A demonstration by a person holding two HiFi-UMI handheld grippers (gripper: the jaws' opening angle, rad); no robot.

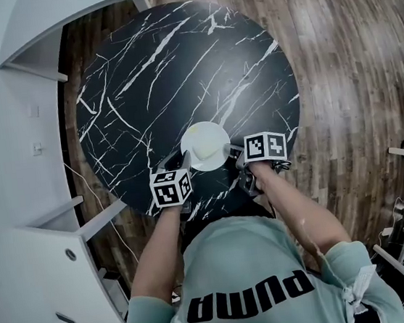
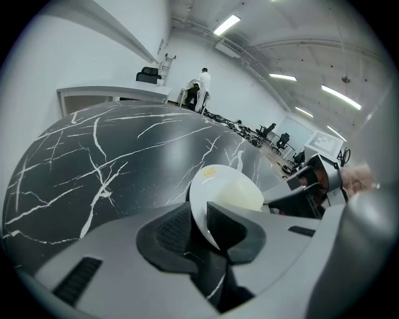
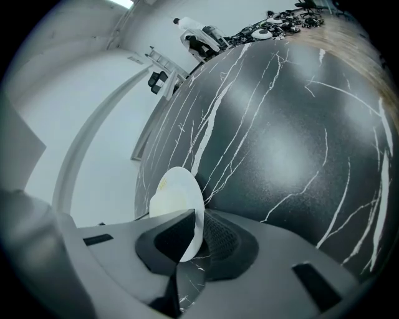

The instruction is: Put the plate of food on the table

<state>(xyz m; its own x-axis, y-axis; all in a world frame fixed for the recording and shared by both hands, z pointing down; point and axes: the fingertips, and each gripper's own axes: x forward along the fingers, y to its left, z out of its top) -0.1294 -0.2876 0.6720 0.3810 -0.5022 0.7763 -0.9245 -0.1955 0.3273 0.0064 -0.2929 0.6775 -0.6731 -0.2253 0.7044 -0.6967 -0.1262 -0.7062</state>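
Nearest the person, the left tongs (image 2: 199, 227) straddle the left rim of the white plate (image 1: 206, 145). Their pads look slack around the rim and not pressing on it, so that side reads as let go. The right tongs (image 3: 198, 227) have the opposite rim clenched between their pads, and the plate's edge runs right through their gap.

The plate lies directly between the two tongs, with neither side nearer than the other. Being round, it has no long axis to line up. A pale yellowish patch shows on its face, but the food cannot be made out further.

The plate sits level at the near edge of the black marble desk (image 1: 176, 72) and appears to rest on it. Most of the desk stretches away bare beyond it.

The placing looks nearly done. The likely next move is for the right tongs to loosen, then both to draw out sideways, each away from its own rim, without nudging the plate.
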